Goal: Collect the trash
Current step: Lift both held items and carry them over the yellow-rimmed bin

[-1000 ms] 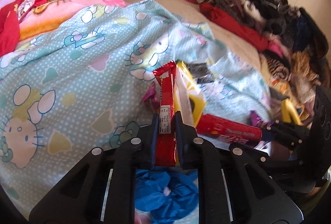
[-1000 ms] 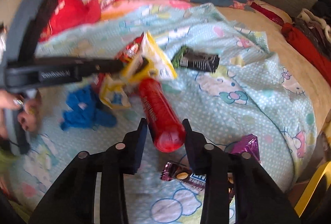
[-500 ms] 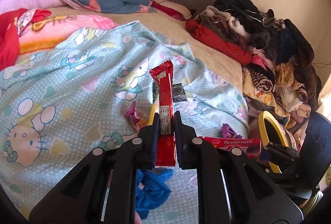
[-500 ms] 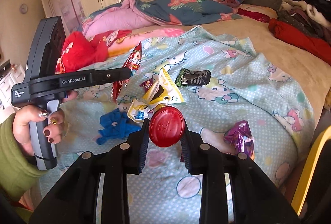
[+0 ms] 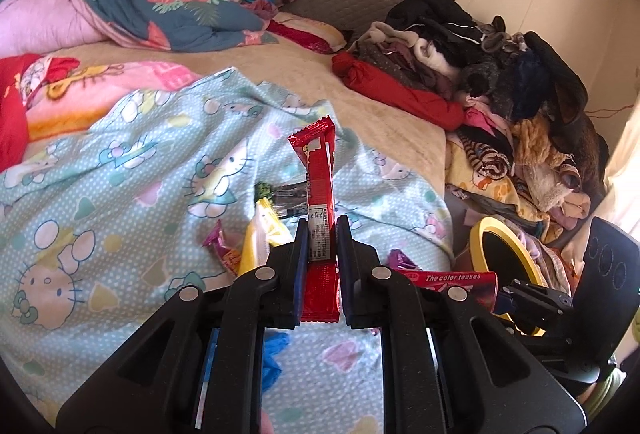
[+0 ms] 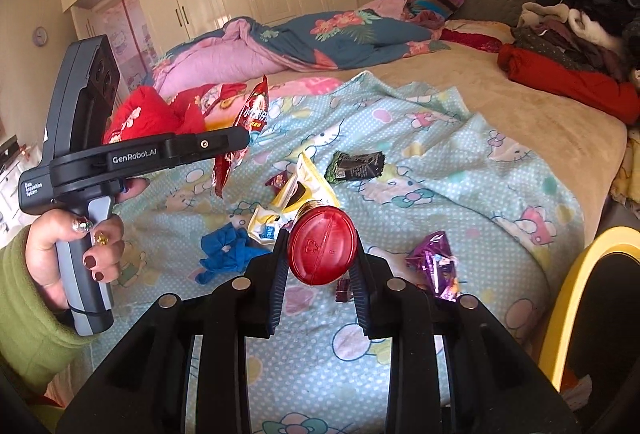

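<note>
Pinching a long, flat red foil snack wrapper (image 5: 320, 193) between its two black fingers, the left gripper (image 5: 322, 238) holds it upright above the pale blue cartoon-cat bedsheet (image 5: 120, 193), the wrapper's crimped top standing well clear of the fingertips. The right gripper (image 6: 318, 254) is clamped on a red plastic tube-shaped container (image 6: 322, 252), gripped across its body with the round end cap facing the camera (in the left wrist view the same tube shows its printed side, lying level).

Loose on the sheet lie a yellow snack bag (image 6: 308, 181), a black and green wrapper (image 6: 358, 165), a crumpled purple foil wrapper (image 6: 434, 262) near the sheet's edge and a blue crumpled glove (image 6: 228, 248). A round bin with a yellow rim (image 5: 504, 266) stands just beside the bed, near the right gripper. A hand (image 6: 76, 246) in a green sleeve grips the left gripper's handle. Piled clothes (image 5: 500, 73) cover the far side of the bed.
</note>
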The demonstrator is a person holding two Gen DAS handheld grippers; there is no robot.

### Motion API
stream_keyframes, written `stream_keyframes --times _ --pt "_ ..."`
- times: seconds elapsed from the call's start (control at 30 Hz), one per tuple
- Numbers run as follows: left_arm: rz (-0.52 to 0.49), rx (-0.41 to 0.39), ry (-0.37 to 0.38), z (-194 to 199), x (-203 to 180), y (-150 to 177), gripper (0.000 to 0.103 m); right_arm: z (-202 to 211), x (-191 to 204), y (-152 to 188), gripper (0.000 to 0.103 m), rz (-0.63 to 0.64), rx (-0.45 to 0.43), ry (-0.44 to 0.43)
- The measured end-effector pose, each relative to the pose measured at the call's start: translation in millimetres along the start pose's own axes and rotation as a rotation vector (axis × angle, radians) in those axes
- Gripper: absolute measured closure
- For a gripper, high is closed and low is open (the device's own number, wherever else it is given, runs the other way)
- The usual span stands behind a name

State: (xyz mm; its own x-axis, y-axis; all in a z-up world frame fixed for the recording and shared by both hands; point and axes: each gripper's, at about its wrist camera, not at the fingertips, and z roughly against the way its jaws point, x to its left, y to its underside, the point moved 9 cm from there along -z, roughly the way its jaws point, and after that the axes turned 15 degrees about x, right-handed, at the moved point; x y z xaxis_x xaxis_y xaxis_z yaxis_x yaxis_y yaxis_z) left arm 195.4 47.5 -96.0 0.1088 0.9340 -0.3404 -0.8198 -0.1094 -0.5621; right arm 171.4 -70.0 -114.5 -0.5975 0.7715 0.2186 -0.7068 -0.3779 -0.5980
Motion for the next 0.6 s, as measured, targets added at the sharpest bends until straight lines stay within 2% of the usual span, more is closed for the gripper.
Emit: stream_keyframes --times 0.6 --pt "-0.074 -0.029 0.038 8.4 -53.7 1.2 0.095 62.0 -40.1 1.2 0.076 -0.096 -0.103 0.062"
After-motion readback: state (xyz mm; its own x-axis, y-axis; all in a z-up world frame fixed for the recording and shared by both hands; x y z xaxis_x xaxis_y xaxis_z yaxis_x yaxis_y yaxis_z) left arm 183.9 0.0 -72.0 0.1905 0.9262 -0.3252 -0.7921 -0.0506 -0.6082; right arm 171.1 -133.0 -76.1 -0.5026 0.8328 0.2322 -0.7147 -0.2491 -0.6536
